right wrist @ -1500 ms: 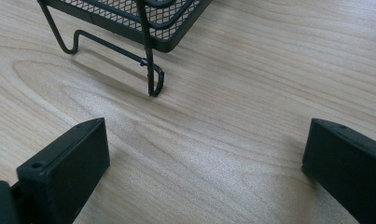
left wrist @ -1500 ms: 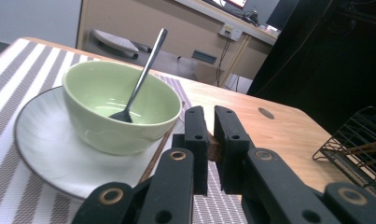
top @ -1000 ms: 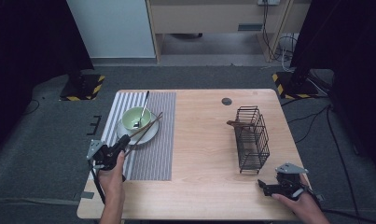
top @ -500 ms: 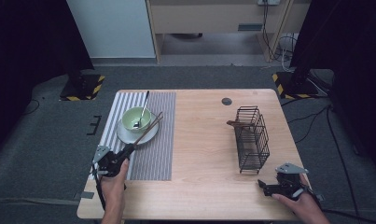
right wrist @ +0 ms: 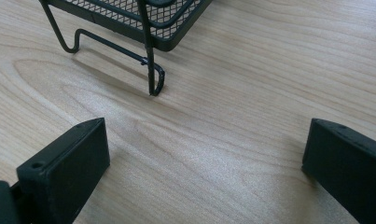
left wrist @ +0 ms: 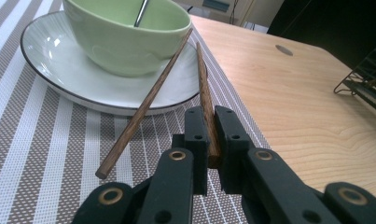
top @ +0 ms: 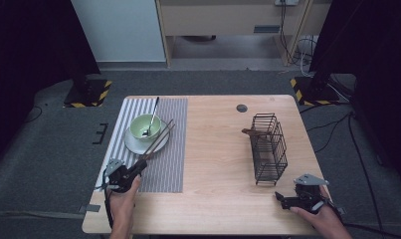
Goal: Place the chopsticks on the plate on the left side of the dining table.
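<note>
Left gripper view shows my left gripper [left wrist: 208,140] pinching one chopstick [left wrist: 204,88]; my right gripper [right wrist: 204,158] rests with jaws spread.

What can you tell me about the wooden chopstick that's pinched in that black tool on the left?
The held chopstick is a slim, dark brown stick with a wood grain. Its near end is clamped between the two black jaws of the left tool; from there it slants up and away, its far part lying across the rim of the white plate close to the green bowl. A second chopstick lies free beside it, leaning on the same plate with its near end on the striped mat.
</note>
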The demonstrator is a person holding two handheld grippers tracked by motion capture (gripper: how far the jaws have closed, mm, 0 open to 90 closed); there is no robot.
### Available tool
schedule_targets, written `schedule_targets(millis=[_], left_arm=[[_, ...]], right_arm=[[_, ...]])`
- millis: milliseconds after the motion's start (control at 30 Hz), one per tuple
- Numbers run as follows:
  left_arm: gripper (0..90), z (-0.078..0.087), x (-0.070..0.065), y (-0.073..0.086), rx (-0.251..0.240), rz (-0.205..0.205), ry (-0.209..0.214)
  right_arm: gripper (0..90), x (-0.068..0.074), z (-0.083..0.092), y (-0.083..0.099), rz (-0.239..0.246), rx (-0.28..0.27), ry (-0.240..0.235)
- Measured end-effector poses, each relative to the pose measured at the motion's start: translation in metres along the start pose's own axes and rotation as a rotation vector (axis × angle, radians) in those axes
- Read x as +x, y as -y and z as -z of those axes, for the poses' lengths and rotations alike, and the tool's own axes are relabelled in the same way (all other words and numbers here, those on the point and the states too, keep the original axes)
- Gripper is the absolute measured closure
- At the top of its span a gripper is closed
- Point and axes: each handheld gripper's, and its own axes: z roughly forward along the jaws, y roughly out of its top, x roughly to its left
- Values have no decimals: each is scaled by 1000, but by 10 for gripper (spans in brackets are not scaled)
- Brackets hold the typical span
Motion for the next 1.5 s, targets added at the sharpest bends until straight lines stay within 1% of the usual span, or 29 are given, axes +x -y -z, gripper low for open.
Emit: schedule_targets(millis=[67,267,467,600,667,800,1000,1200,1500], left_arm=[[840,0,-1,0,3,-13,-8],[840,-3,0,2,26,-17,-12],[839,-5,4,5,50,-4,-14],[839,-6,6,6,58,0,-10],[839,-6,7,7,62,12,-5],[838,-7,8,9,80,20,0],[838,-9,11,8,96,23,8],[837,-11,10,9,104,20,3],[837,-13,12,10,131,18,5]], right_arm=[[7,0,0,0,0,0,0],[7,0,0,0,-1,0,0],[6,0,0,0,-4,1,0],[6,0,0,0,-3,1,0],[7,0,0,0,-4,1,0],[6,0,0,0,-3,0,0],[6,0,0,0,-3,1,0],[5,0,0,0,-2,1,0],[6,0,0,0,-3,1,0]])
